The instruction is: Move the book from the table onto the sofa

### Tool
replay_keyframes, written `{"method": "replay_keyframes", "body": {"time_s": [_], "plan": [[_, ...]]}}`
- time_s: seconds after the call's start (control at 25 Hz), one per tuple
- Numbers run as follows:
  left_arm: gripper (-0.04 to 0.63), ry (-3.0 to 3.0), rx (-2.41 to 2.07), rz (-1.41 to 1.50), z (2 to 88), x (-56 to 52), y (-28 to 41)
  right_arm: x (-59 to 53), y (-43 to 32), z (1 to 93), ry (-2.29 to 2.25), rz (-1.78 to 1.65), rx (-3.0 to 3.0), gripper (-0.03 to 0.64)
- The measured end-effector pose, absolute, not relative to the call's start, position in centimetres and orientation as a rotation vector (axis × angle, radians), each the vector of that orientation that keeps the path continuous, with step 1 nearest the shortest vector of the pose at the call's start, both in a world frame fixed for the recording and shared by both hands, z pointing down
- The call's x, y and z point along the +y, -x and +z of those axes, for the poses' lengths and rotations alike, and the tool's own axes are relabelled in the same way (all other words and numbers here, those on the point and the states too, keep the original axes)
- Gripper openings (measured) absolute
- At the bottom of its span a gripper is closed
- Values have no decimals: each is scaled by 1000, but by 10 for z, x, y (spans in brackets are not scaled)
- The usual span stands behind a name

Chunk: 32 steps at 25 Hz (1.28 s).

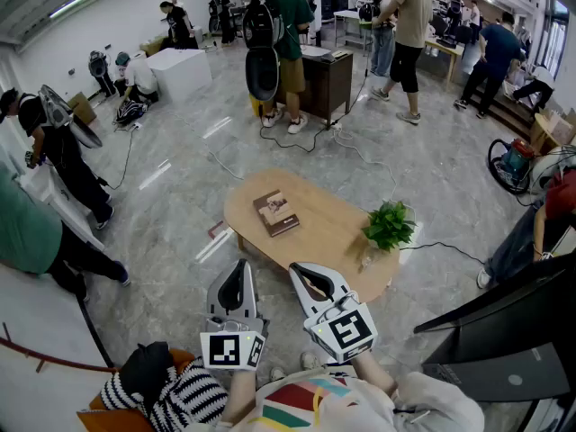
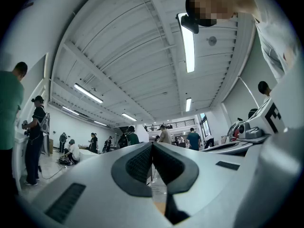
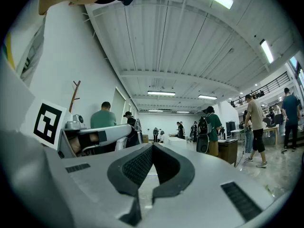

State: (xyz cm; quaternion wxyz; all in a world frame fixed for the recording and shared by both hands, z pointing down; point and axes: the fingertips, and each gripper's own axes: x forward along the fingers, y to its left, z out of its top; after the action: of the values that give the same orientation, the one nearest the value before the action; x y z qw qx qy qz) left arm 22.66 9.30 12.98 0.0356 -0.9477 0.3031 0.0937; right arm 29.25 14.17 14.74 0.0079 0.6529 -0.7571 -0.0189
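Left gripper [image 1: 236, 282] and right gripper [image 1: 310, 284] held with jaws pressed together, empty. Book [image 1: 275, 211] left lying on surface [image 1: 328, 232], well apart from both. Task judged not begun: grasp, transfer outstanding.

Closed book [image 1: 275, 212], brownish cover with a picture, was found laid flat on the oval wooden desk [image 1: 324, 237], near its left end, skewed to the edge.

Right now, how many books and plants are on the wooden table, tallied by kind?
Book: 1
Plant: 1
Total: 2
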Motion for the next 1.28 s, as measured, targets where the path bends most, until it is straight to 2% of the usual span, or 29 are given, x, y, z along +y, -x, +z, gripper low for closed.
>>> {"method": "replay_keyframes", "body": {"time_s": [0.64,1.28], "plan": [[8,2850,1005,302,137,71,-239,136,-324,162,-2053,-24,-2413,11],[8,2875,1083,236,165,62,-246,116,-317,218,-1803,85,-2404,11]]}}
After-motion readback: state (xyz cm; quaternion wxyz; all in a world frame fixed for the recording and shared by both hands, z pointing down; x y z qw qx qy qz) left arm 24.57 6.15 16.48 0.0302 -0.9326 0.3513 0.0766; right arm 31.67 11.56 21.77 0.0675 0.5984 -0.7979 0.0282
